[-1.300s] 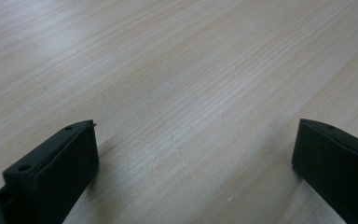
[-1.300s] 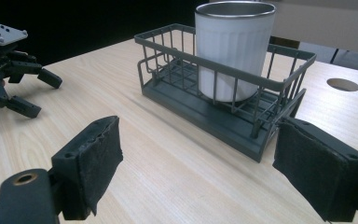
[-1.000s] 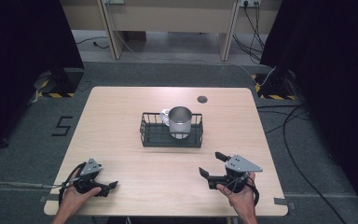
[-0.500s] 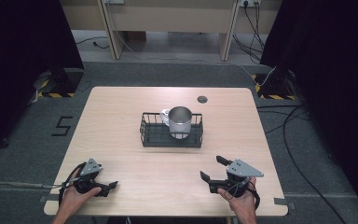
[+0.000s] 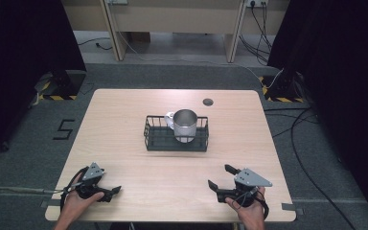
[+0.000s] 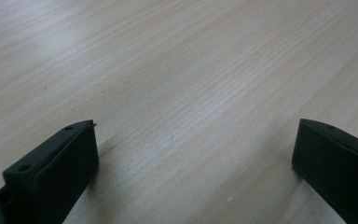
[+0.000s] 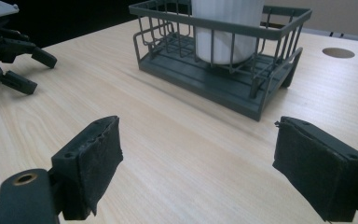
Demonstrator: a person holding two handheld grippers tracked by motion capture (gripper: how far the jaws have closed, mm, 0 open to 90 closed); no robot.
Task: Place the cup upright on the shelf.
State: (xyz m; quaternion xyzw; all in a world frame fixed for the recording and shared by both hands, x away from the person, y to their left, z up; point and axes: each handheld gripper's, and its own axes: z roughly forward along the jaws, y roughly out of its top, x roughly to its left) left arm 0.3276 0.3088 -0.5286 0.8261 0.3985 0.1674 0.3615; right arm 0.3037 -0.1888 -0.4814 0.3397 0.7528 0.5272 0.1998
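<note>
two grippers rest low at my near edge of the wooden table (image 5: 124, 124), one in each of my hands. my left gripper (image 5: 111, 192) sits by the near left corner, my left hand (image 5: 76, 201) wrapped around it, its grey three-cornered plate on top. in the left gripper view its jaws stand wide apart over bare wood grain, nothing between them. my right gripper (image 5: 220, 177) is by the near right corner, held in my right hand (image 5: 247, 211), jaws pointing toward the table's middle and spread wide too; the right gripper view shows both padded jaws far apart with bare tabletop in the gap.

well ahead of both, near the centre of the table, sits a dark wire basket (image 5: 155, 139). a metal mug (image 5: 185, 125) stands upright inside it, toward the basket's right half, its pale handle turned to the left. in the right gripper view the basket (image 7: 265, 70) is ahead and the mug (image 7: 226, 28) rises above its rim, while my left gripper (image 7: 30, 70) shows far off at the upper left. a small dark round hole (image 5: 208, 101) is set in the tabletop beyond the basket, toward the far right.
</note>
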